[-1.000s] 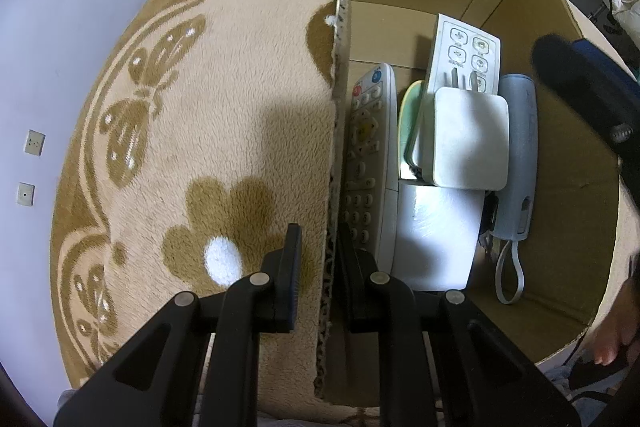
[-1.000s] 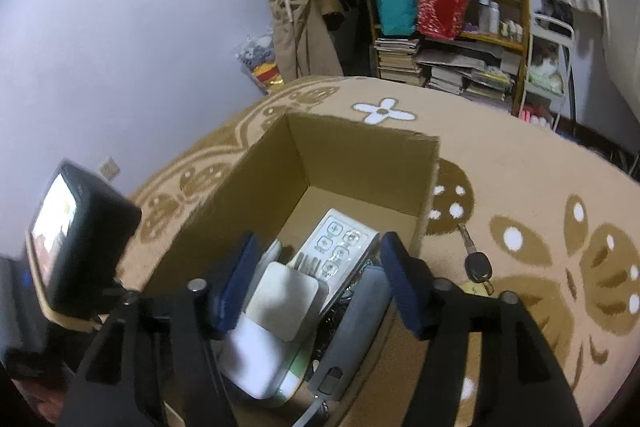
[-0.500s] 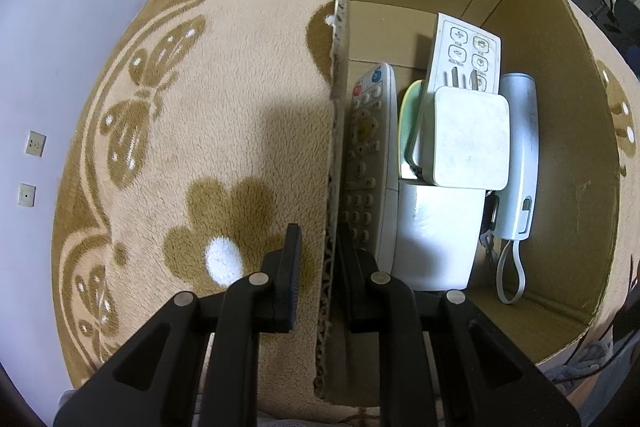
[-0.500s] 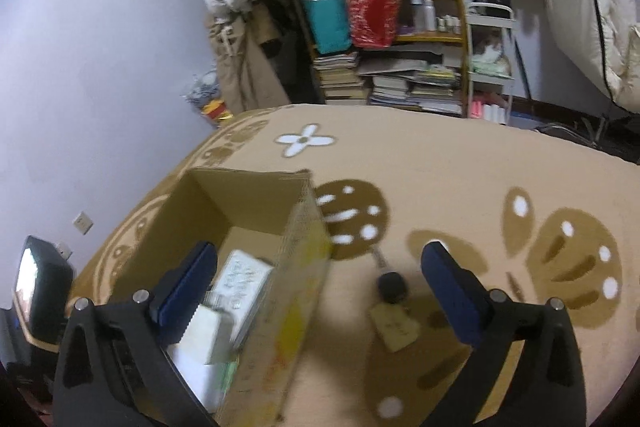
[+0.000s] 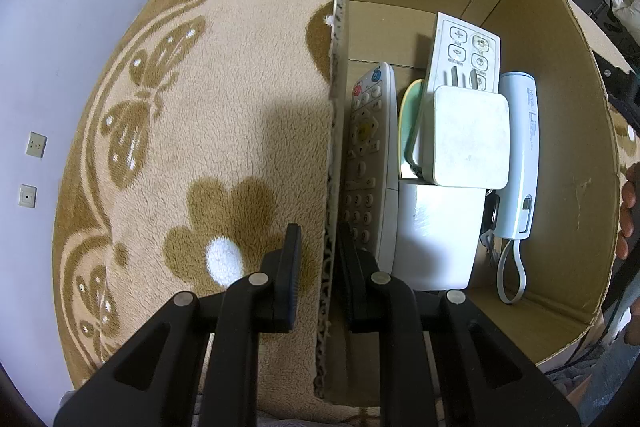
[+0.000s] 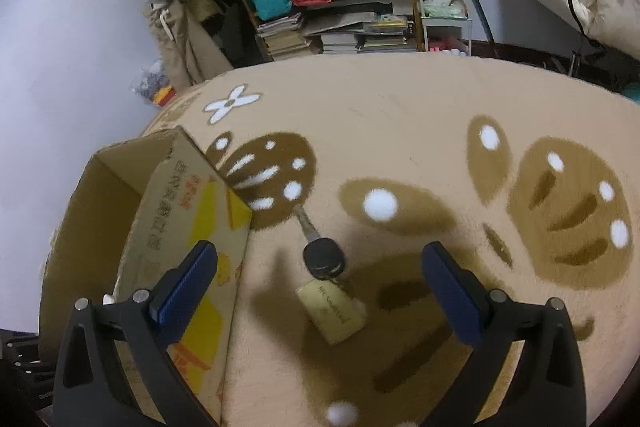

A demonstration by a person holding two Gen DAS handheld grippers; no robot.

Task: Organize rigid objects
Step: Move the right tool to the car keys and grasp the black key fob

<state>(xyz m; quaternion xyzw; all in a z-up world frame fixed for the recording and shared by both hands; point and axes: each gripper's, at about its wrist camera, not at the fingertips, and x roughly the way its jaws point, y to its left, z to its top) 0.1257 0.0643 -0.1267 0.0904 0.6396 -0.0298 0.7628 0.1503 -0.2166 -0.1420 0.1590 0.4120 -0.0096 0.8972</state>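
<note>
While the left gripper (image 5: 316,259) stays clamped on the near wall of the cardboard box (image 5: 560,131), the right gripper (image 6: 316,267), jaws spread wide, has swung right, out of the box, and now hovers over the key (image 6: 323,259) with its brass tag (image 6: 332,311) on the rug (image 6: 400,115), just right of the box. Judged next pick; remotes already boxed.

Fuzzy plush rug (image 6: 400,131), raw corrugated cardboard box (image 5: 560,131) (printed outside), smooth white plastic remote (image 5: 366,163), matt charger (image 5: 468,139), brass-look padlock (image 6: 332,311), glossy black plastic key head (image 6: 324,259).
</note>
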